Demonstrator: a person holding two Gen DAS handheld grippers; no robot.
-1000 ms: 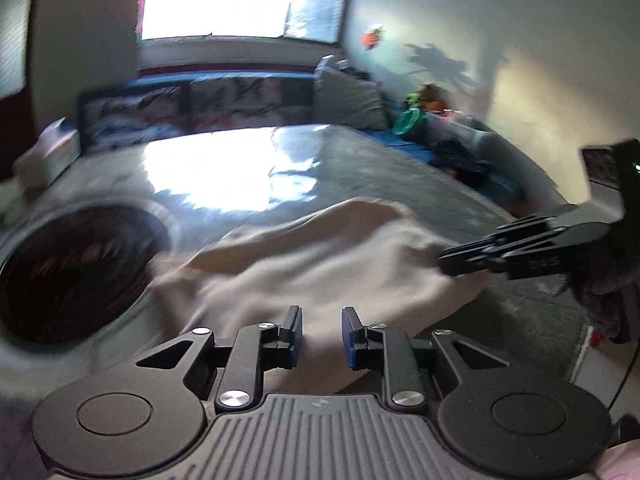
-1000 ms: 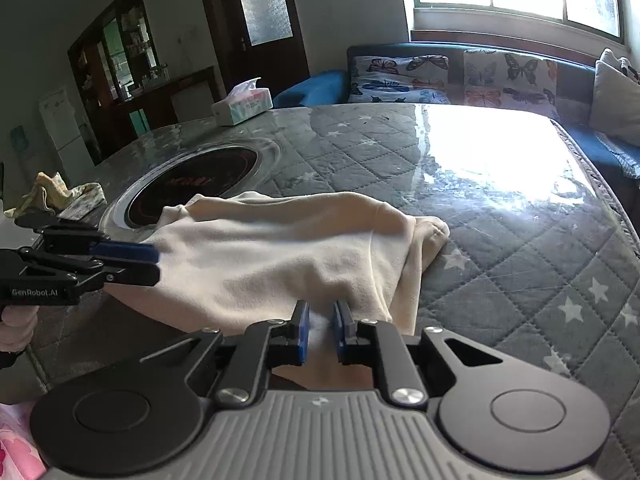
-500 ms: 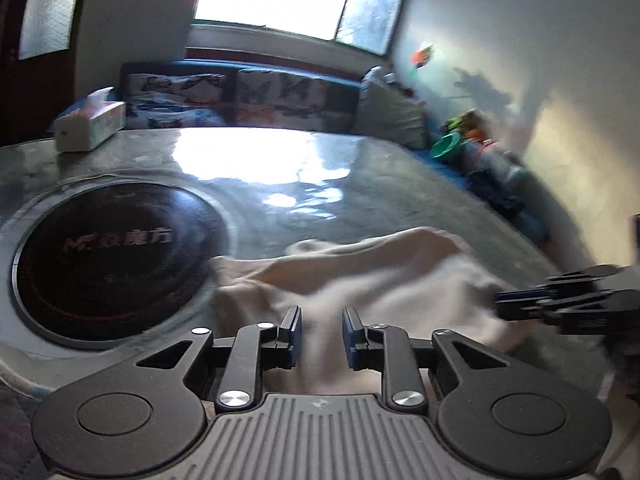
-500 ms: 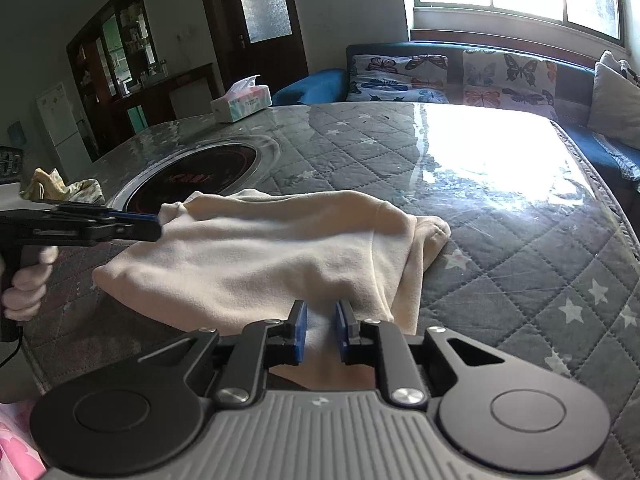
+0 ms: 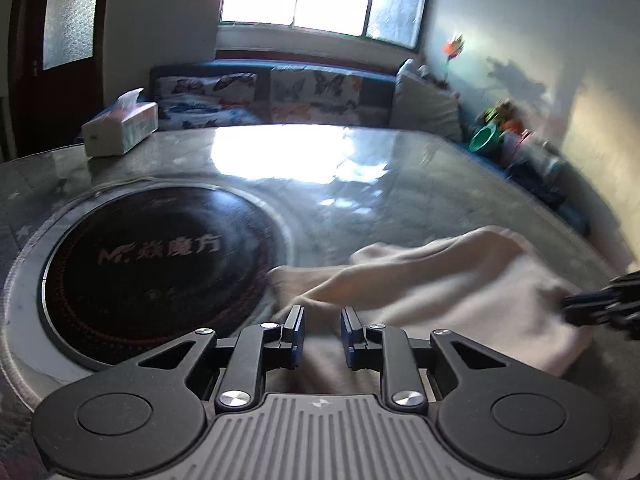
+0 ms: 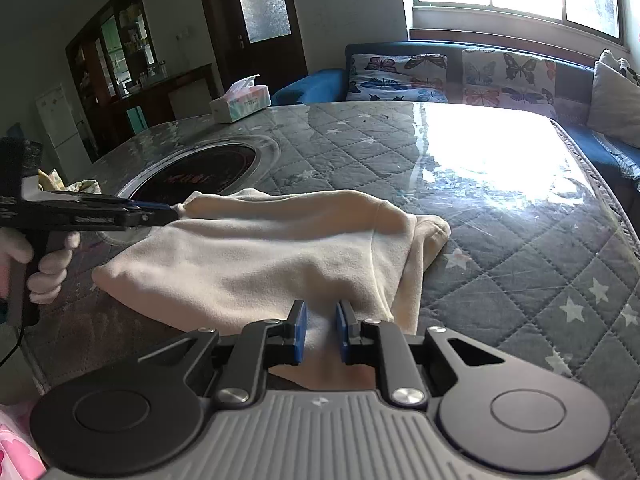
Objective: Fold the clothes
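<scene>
Behind the cream garment (image 6: 256,264), a round cooktop (image 6: 192,178), a tissue box (image 6: 240,100).

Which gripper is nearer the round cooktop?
The left gripper: its tips meet the cloth corner at the cooktop rim, while the right gripper sits at the cloth's near edge.

The cream garment (image 6: 256,264) looks like soft, matt, brushed cloth. The tabletop (image 6: 500,208) is quilted grey star-print fabric under a glossy clear sheet that throws back window glare. At ten o'clock from the garment, the round cooktop (image 5: 148,264) is smooth, shiny dark glass in a metal ring. The tissue pack (image 6: 240,104) at eleven o'clock looks like thin plastic wrap.
</scene>
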